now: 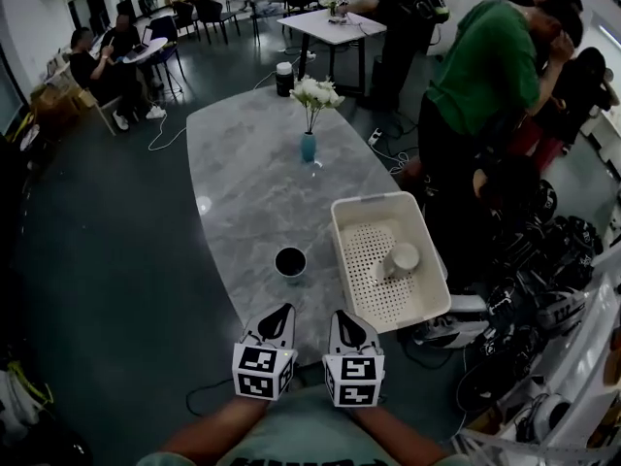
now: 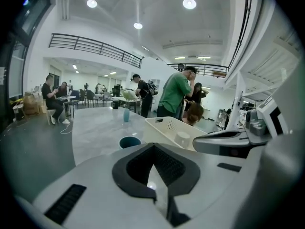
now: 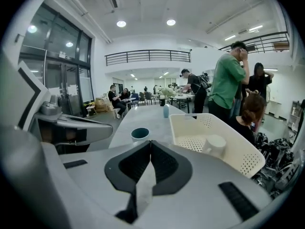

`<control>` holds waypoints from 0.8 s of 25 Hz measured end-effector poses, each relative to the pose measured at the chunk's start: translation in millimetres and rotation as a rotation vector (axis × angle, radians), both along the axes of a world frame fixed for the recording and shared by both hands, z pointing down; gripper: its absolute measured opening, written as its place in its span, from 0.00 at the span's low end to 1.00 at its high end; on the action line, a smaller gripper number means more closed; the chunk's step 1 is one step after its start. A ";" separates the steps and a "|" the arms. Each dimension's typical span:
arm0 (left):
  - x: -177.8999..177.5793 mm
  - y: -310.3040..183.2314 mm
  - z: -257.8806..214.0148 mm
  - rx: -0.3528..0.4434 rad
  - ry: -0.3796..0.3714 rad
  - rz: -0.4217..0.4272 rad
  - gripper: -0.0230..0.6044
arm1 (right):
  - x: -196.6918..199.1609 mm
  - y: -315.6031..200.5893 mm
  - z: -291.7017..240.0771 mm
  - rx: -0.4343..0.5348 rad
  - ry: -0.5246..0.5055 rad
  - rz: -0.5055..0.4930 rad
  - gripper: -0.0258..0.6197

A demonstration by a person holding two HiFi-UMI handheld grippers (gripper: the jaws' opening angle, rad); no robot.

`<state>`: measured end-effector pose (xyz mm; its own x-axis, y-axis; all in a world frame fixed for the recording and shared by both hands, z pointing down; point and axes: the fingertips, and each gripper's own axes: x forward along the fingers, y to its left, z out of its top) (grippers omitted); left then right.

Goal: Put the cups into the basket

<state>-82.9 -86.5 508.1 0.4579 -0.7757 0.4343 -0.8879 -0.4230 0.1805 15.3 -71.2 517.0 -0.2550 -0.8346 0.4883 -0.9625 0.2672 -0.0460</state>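
Now both your left gripper (image 1: pixel 282 313) and right gripper (image 1: pixel 343 317) sit pressed shut and empty, staged for the dark cup (image 1: pixel 290 261) standing beside the basket (image 1: pixel 342 250), where a white cup (image 1: pixel 401 259) already lies.

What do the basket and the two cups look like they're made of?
Basket: likely plastic, matte white, with punched holes.
Dark cup: probably glazed ceramic, going by its thick smooth rim.
White cup: smooth, ceramic or plastic, cannot tell.

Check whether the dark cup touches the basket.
Apart. The head view shows a strip of bare table between the dark cup and the basket.
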 end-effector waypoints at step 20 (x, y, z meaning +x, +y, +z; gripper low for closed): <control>-69.1 -26.5 17.1 -0.044 -0.034 -0.218 0.04 | -71.2 -57.3 24.8 -0.061 0.017 -0.194 0.09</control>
<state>-152.0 -113.0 525.2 0.2658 -0.8346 0.4825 -0.9634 -0.2124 0.1634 -55.9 -128.5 541.8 -0.3995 -0.7394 0.5419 -0.8940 0.4452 -0.0516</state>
